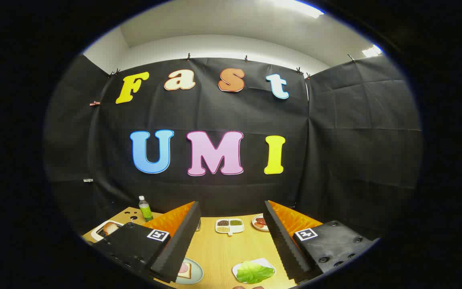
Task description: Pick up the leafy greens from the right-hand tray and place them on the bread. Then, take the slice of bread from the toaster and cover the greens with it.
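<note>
My gripper (231,233) is held high above the wooden table (223,251), its two fingers spread wide apart with nothing between them. Below, close to the right finger (285,241), the leafy greens (254,271) lie on a small white tray (265,263). Beside the left finger (177,245) sits a plate (197,273) with a slice of bread (185,269) carrying a pink slice of meat; the finger hides part of it. At the far left, a slice of bread (110,228) shows in the toaster (102,230).
A green bottle (145,209) stands at the table's back left. A divided white dish (229,225) with grains and a small plate of red food (260,222) sit at the back, beyond the fingers. Black cloth walls close the booth behind and to the right.
</note>
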The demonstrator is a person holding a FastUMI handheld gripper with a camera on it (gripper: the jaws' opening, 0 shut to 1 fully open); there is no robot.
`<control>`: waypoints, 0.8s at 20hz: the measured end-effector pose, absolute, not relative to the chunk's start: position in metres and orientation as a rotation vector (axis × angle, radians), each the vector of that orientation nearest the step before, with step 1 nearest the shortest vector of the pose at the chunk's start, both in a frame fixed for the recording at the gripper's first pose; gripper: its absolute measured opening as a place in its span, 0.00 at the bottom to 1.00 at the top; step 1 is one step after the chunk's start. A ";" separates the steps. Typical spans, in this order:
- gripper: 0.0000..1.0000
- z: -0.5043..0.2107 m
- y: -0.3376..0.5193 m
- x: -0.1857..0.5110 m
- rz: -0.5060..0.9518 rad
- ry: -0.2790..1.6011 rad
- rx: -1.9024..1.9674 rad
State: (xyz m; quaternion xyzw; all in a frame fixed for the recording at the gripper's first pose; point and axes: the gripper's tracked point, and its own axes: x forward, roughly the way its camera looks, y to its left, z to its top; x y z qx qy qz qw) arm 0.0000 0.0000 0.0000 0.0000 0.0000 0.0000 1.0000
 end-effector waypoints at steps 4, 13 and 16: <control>0.97 -0.004 -0.003 -0.001 -0.007 0.016 0.007; 0.97 -0.016 -0.006 -0.001 0.000 0.040 0.001; 0.97 -0.024 -0.010 0.001 -0.002 0.060 -0.004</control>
